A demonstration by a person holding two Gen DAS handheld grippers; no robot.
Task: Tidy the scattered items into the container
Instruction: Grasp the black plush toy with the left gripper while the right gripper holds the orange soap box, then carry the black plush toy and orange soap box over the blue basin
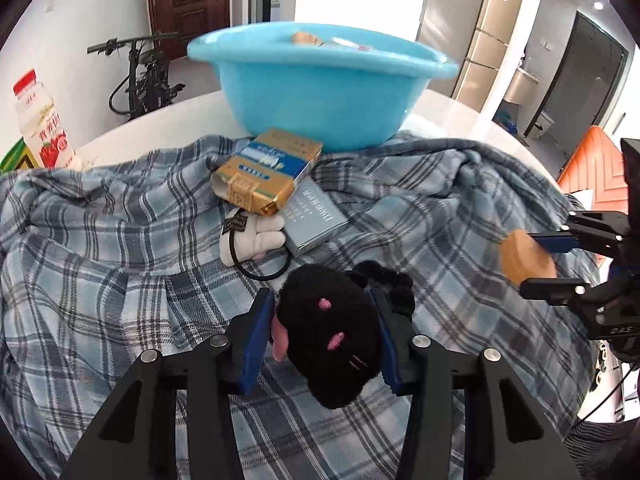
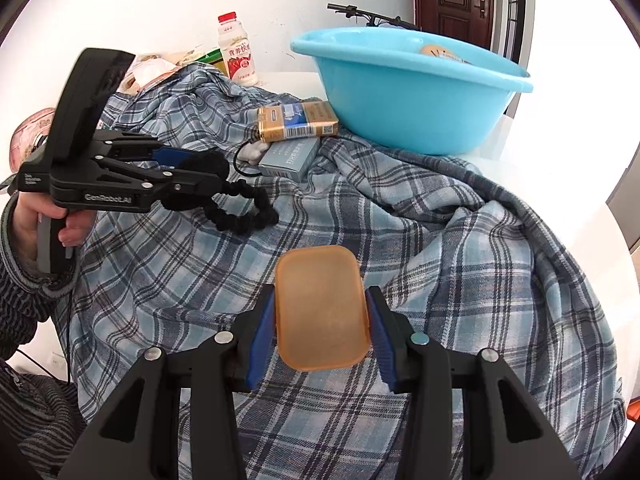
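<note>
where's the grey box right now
The grey box lies on the plaid cloth, partly under the gold pack, just in front of the blue basin; a white plush sits at its left in the left wrist view.

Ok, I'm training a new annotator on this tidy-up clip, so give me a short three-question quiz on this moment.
1. True or false: the left gripper is shut on the black plush toy.
2. What does the right gripper hold? A) the gold pack B) the orange soap-like block C) the milk bottle
3. Fill in: the gold pack lies partly on top of the ____ box, just in front of the blue basin.

Key: 1 true. 2 B, the orange soap-like block. 3 grey, the grey box.
</note>
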